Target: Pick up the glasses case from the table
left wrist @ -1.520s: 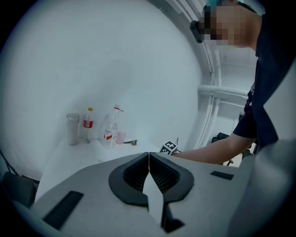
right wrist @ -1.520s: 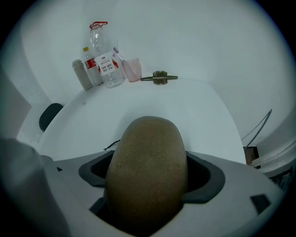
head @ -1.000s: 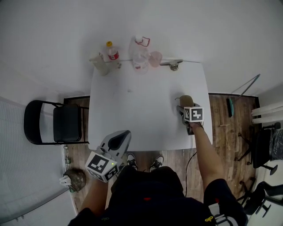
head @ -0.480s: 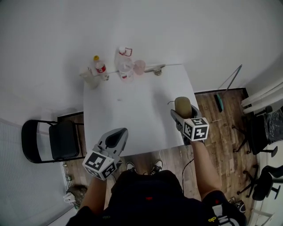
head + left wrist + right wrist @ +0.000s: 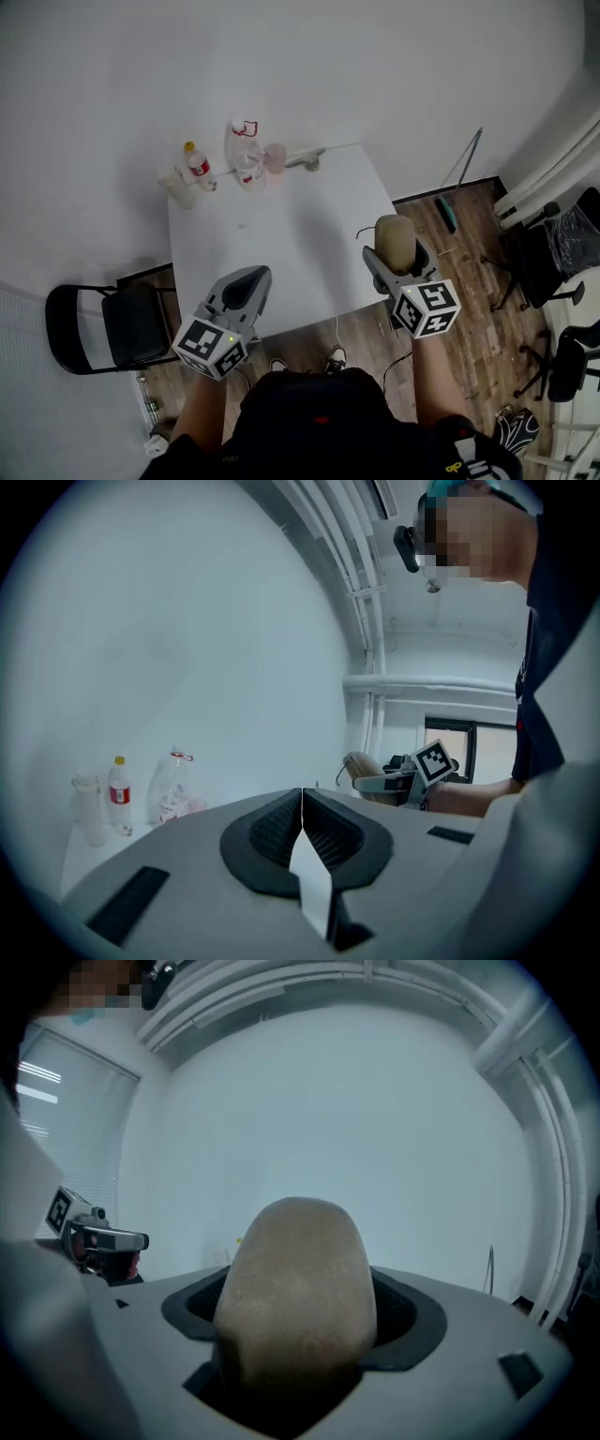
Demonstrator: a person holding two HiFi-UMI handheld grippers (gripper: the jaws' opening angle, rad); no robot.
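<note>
The glasses case (image 5: 396,241) is a tan, rounded oblong, held up off the white table (image 5: 281,244) by my right gripper (image 5: 398,258), which is shut on it just past the table's right edge. In the right gripper view the glasses case (image 5: 298,1288) fills the middle between the jaws. From the left gripper view, the case (image 5: 360,766) and the right gripper (image 5: 398,782) show at the right. My left gripper (image 5: 246,291) hangs over the table's near left edge, jaws closed together with nothing between them. In its own view the left gripper (image 5: 302,803) points at the far wall.
At the table's far edge stand a red-labelled bottle (image 5: 196,164), a clear plastic jug (image 5: 246,155), a pink cup (image 5: 275,157) and a cloudy cup (image 5: 180,187). A black chair (image 5: 103,323) stands left of the table. Office chairs (image 5: 562,272) stand at the right.
My right gripper has lifted the glasses case off the table and drawn it up toward the camera. The head view has swung, so the table sits further left. The left gripper has barely moved.
</note>
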